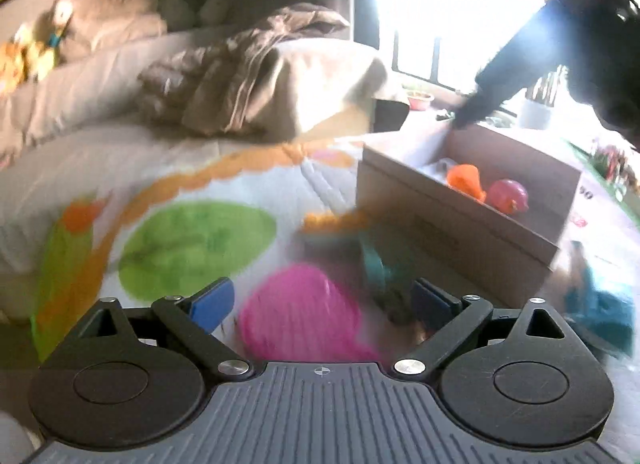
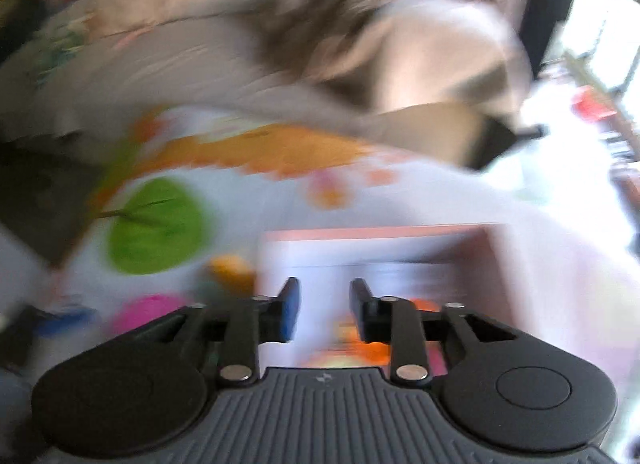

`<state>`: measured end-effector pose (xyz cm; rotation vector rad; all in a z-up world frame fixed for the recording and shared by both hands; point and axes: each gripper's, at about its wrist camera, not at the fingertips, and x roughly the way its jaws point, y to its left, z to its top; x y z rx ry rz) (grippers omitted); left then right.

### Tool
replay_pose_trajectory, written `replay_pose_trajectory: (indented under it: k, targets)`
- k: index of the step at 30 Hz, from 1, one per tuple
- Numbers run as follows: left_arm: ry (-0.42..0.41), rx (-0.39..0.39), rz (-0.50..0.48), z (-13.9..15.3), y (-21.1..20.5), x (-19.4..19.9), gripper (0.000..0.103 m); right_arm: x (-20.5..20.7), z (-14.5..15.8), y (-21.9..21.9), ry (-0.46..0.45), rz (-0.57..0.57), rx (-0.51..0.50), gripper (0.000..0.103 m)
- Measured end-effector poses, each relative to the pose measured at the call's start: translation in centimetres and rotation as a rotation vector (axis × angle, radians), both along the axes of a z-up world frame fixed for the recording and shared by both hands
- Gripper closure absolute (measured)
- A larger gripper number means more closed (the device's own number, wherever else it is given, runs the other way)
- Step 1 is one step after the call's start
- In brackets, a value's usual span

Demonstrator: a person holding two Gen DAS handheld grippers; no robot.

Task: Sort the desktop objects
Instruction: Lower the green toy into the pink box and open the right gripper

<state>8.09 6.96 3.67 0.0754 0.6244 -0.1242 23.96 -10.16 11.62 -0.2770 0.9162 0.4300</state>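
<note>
In the left wrist view my left gripper (image 1: 322, 302) is open wide and empty, hovering over a pink toy (image 1: 300, 316) on the patterned mat (image 1: 192, 236). A blurred teal and orange toy (image 1: 360, 248) lies just beyond it. A cardboard box (image 1: 460, 215) to the right holds an orange toy (image 1: 464, 179) and a pink toy (image 1: 510, 195). In the blurred right wrist view my right gripper (image 2: 325, 304) is partly open and empty above the box (image 2: 384, 248), with orange things (image 2: 360, 348) below it.
A bed with a rumpled brown blanket (image 1: 248, 67) lies behind the mat. A person's dark sleeve (image 1: 520, 63) reaches over the box. A teal object (image 1: 604, 312) lies at the right. A white cup (image 1: 536, 111) stands by the bright window.
</note>
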Motion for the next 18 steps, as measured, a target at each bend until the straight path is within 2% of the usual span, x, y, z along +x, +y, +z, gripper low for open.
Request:
replay_pose_trajectory:
  k: [1,3,5,7,9,11,12,14,15,18]
  targets:
    - [-0.012,0.023,-0.012,0.3,-0.1,0.9,0.017,0.4,-0.2,-1.7,-0.05,-0.043,-0.037,0.064]
    - [-0.006,0.044,-0.015,0.9,-0.2,3.2,0.029,1.4,-1.3,-5.0,-0.112,-0.131,-0.099,0.064]
    - [0.016,0.035,0.006,1.1,0.2,5.9,0.031,2.2,-2.8,-8.2,-0.112,-0.21,-0.112,0.064]
    - [0.04,0.021,0.044,0.8,0.6,8.8,0.034,2.7,-4.4,-10.7,-0.075,-0.266,-0.086,0.063]
    - [0.063,0.003,0.086,0.2,0.8,11.3,0.036,2.7,-5.8,-12.8,-0.023,-0.276,-0.017,0.063]
    - [0.087,0.008,0.108,-0.7,0.7,13.5,0.039,2.6,-6.7,-13.8,0.01,-0.278,0.036,0.068]
    - [0.102,0.026,0.111,-1.3,0.4,14.3,0.041,2.4,-7.2,-14.1,0.033,-0.275,0.06,0.076]
    - [0.136,0.07,0.09,-2.5,-0.2,15.4,0.043,2.3,-7.9,-14.7,0.099,-0.278,0.128,0.079]
    - [0.153,0.083,0.07,-2.8,-0.3,15.4,0.047,2.0,-8.3,-14.8,0.117,-0.284,0.152,0.078]
    - [0.141,0.132,-0.004,-2.6,-0.9,14.2,0.048,1.4,-9.1,-15.3,0.157,-0.292,0.189,0.078]
